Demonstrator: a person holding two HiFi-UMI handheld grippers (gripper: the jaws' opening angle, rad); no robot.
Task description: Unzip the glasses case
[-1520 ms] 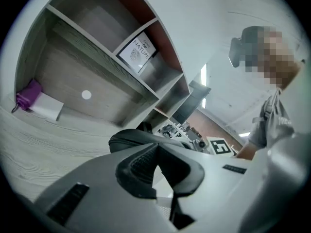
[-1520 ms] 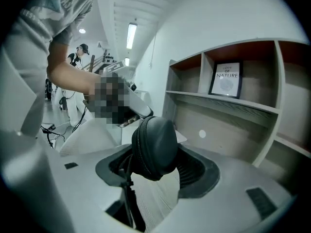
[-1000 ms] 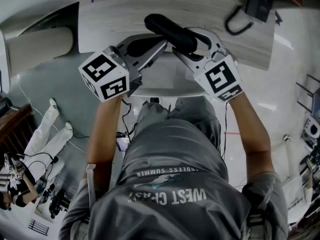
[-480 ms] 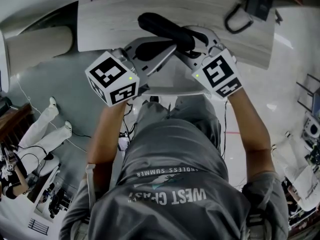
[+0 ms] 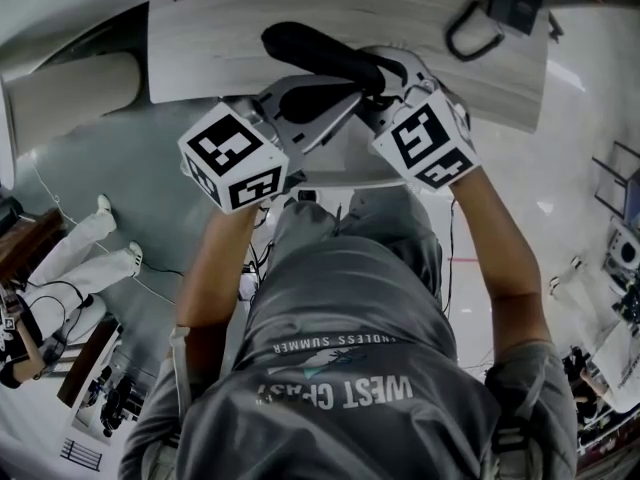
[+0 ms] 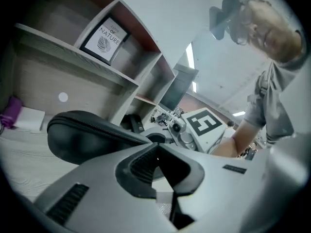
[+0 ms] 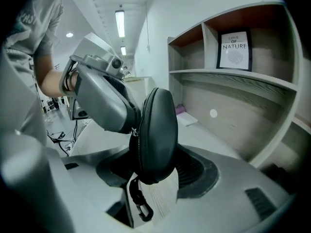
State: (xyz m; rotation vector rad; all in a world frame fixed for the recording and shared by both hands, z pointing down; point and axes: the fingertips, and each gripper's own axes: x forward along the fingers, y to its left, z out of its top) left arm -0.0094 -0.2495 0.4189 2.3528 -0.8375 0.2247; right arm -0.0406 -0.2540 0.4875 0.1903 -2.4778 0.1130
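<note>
Framed print point(image 6: 104, 40) stands in a shelf point(image 6: 73, 67) compartment. Purple object point(image 6: 9, 113) lies beside white pad point(image 6: 30, 119) at the surface's point(image 5: 230, 48) far edge.

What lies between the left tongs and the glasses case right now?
Nothing: in the right gripper view the closed left tongs meet the glasses case at its zipper seam. The right tongs clamp the case.

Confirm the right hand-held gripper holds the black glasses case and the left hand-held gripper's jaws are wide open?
No. The left hand-held gripper has its jaws shut, as the left gripper view shows; the right hand-held gripper does hold the black glasses case.
</note>
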